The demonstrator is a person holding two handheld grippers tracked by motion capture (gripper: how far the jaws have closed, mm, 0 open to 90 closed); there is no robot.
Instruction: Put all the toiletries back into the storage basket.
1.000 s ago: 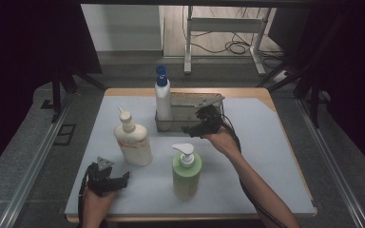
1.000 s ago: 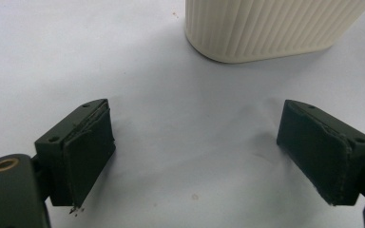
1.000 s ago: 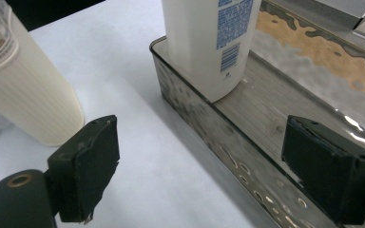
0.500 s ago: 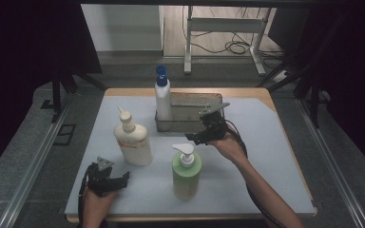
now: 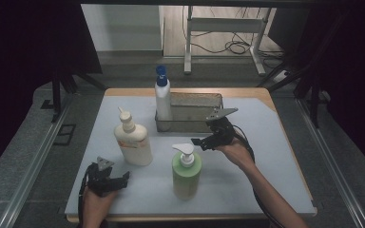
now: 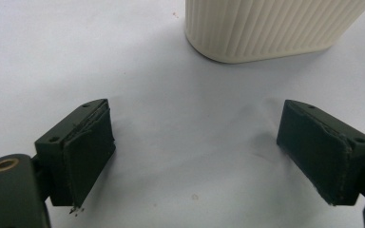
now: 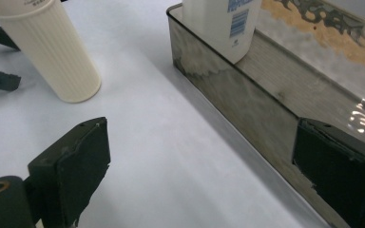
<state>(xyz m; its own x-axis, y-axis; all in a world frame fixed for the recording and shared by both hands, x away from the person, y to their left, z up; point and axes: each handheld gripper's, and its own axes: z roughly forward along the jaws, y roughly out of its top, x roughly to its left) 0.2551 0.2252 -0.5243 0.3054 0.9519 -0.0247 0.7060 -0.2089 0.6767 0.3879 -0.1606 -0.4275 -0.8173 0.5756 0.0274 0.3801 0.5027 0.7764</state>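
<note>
A white bottle with a blue cap [image 5: 162, 97] stands at the left end of a metal tray [image 5: 195, 121]. In front of the tray, my right gripper [image 5: 200, 141] hovers open and points left, just right of the green pump bottle's [image 5: 186, 173] white pump head. Its jaws have just been opening, with nothing between them. In the right gripper view, its jaws [image 7: 204, 166] frame the tray wall [image 7: 247, 109] and the cream ribbed bottle [image 7: 52, 52]. My left gripper [image 5: 121, 178] rests open near the front edge, with the cream bottle's base [image 6: 266, 28] just ahead of it.
A white mat [image 5: 266, 142] covers the wooden table. The cream pump bottle [image 5: 133, 140] stands left of centre, between the two hands. Metal rails run along both sides of the table, and a stand with cables lies beyond its far edge.
My right gripper has pulled back from the tray toward the person and a little lower, now beside the green bottle's pump. The left gripper has stayed put.
</note>
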